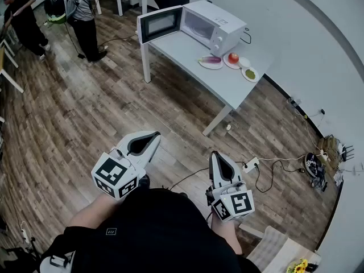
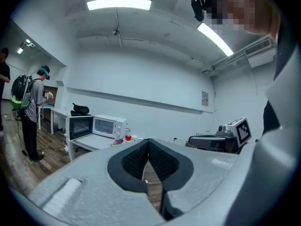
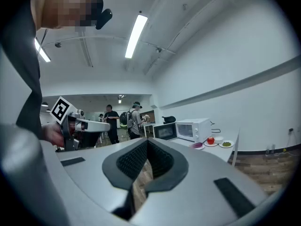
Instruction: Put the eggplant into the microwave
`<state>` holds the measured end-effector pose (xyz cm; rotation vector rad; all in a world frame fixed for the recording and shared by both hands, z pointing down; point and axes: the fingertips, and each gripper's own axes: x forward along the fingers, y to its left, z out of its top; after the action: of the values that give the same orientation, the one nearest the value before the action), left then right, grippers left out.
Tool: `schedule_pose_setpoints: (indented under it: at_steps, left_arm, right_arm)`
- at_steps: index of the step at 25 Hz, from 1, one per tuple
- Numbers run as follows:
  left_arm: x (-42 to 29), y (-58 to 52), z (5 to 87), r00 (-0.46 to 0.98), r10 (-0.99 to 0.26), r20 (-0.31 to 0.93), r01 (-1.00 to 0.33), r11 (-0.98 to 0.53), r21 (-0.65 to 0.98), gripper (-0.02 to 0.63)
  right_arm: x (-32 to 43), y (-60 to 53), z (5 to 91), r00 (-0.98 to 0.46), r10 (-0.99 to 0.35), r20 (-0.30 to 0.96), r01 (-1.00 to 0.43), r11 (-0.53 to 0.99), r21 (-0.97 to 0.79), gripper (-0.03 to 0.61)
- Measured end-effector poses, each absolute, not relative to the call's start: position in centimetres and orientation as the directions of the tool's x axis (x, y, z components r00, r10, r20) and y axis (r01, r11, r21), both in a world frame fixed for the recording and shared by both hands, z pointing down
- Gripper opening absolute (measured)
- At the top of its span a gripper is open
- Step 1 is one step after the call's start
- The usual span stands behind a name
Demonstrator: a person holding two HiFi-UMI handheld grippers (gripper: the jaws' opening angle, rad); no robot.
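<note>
Eggplant [image 1: 211, 60] on a plate [image 1: 201, 63] on the desk [image 1: 187, 53], at six o'clock of the open microwave [image 1: 213, 24], well apart at twelve o'clock from the nearer right gripper [image 1: 216, 154], one o'clock from the left gripper [image 1: 152, 135], long axis seemingly nine-to-three, both pairs of fingers [image 3: 134, 160] pressed together, empty.

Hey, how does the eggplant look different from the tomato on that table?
The eggplant is purple; the tomato is red. The eggplant is long and lies flat; the tomato is round. Both sit on white plates beside the microwave.
</note>
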<state>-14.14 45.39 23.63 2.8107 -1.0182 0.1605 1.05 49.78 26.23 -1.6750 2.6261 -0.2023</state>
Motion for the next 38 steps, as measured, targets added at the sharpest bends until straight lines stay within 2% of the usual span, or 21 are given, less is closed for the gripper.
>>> schedule_pose_setpoints:
  at_steps: [7,14,26,38]
  left_arm:
    - [-13.8,45.9,23.8,0.761,-0.629,0.159,-0.646,-0.757,0.1,0.008]
    - [-11.2,46.7,24.4,0.76,-0.624,0.181,-0.645,-0.757,0.101,0.008]
    - [-4.4,50.1,24.7,0.73,-0.657,0.189,-0.68,-0.727,0.097,0.008]
    - [-2.0,50.7,24.9,0.712,-0.676,0.189,-0.699,-0.709,0.095,0.008]
  right_arm:
    - [1.7,50.2,26.3,-0.417,-0.907,0.051,-0.904,0.408,-0.127,0.014]
    - [6.1,50.9,26.6,-0.39,-0.921,0.029,-0.909,0.379,-0.175,0.015]
    - [11.0,54.6,28.3,-0.498,-0.867,0.02,-0.848,0.481,-0.222,0.017]
    - [13.1,55.0,28.8,-0.518,-0.855,0.017,-0.834,0.501,-0.234,0.018]
